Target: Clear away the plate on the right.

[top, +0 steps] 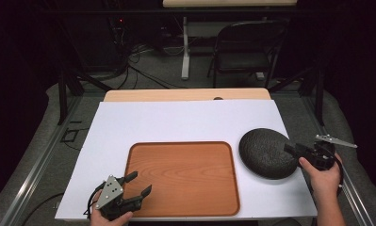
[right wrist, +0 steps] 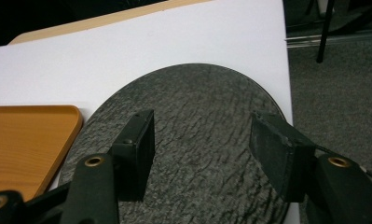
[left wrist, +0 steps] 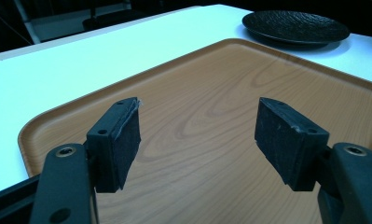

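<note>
A: Here we are over the table (top: 185,117), and nothing is lifted. The dark plate (top: 265,153) lies flat on the white surface, just beside the right edge of the wooden tray (top: 183,176), and the tray's floor is bare.

B: So the work looks barely started?

A: That's my read. If the plate is bound for the tray, the whole carry is left. The right gripper (top: 291,149) sits at the plate's right rim, and in the right gripper view its 2 jaws stand apart over the plate (right wrist: 197,140) with nothing between them. I can't tell whether either jaw touches the rim.

B: And the other hand?

A: The left gripper (top: 139,182) hovers at the tray's near left corner, jaws wide apart too, holding nothing. Its own view looks across the tray (left wrist: 211,112) toward the plate (left wrist: 295,25) at the far side.

B: Talk me through the surfaces.

A: The plate is round, shallow, matte black, with a rippled, bark-like texture, like slate or rough stoneware. The tray is a rounded rectangle with a low raised lip, warm orange-brown, smooth, with looping wood grain. The table top is a plain white sheet over a pale wooden board.

B: Grip prospects?

A: The low rim gives little to pinch, though I'd judge the rough finish helps the black pads (right wrist: 272,151) hold.
</note>
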The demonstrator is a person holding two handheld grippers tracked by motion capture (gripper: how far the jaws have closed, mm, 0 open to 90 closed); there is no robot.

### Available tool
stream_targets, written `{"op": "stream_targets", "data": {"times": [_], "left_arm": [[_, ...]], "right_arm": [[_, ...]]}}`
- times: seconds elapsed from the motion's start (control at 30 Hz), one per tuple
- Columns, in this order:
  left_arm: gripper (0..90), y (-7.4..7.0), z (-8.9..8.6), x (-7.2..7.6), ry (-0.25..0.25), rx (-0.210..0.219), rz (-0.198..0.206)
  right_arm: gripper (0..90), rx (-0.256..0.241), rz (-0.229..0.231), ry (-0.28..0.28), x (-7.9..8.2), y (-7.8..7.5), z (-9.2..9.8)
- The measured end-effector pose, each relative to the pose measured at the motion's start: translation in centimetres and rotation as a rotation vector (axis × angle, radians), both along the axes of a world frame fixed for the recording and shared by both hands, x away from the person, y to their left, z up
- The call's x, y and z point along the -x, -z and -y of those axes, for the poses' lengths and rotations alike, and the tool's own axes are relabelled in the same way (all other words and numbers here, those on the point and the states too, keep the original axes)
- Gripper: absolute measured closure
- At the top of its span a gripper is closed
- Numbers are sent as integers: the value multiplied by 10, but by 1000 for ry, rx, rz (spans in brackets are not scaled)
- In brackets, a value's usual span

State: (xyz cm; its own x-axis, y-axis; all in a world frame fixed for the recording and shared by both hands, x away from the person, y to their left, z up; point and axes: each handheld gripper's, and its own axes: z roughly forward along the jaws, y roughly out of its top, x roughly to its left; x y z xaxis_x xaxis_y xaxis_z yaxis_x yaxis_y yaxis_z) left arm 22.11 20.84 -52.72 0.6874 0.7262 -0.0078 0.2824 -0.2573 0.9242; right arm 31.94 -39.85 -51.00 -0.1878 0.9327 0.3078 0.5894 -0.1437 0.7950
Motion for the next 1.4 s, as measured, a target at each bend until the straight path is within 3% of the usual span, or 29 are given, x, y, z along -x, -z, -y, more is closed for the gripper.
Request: {"op": "stream_targets", "data": {"times": [0.23,0.57,0.6,0.97,1.3,1.4], "left_arm": [[313,0,0,-1,10,-4,1],[313,1,1,0,12,2,-7],[313,1,1,0,13,2,-8],[313,1,1,0,16,1,-7],[313,1,2,0,18,2,-7],[313,1,2,0,18,1,-7]], "right_arm": [[467,-37,-6,35,6,6,12],[485,-84,-66,103,13,20,28],[492,-72,-66,98,13,22,30],[541,-151,-141,119,10,38,33],[564,-197,-166,115,8,45,33],[578,-191,-176,112,7,47,33]]}}
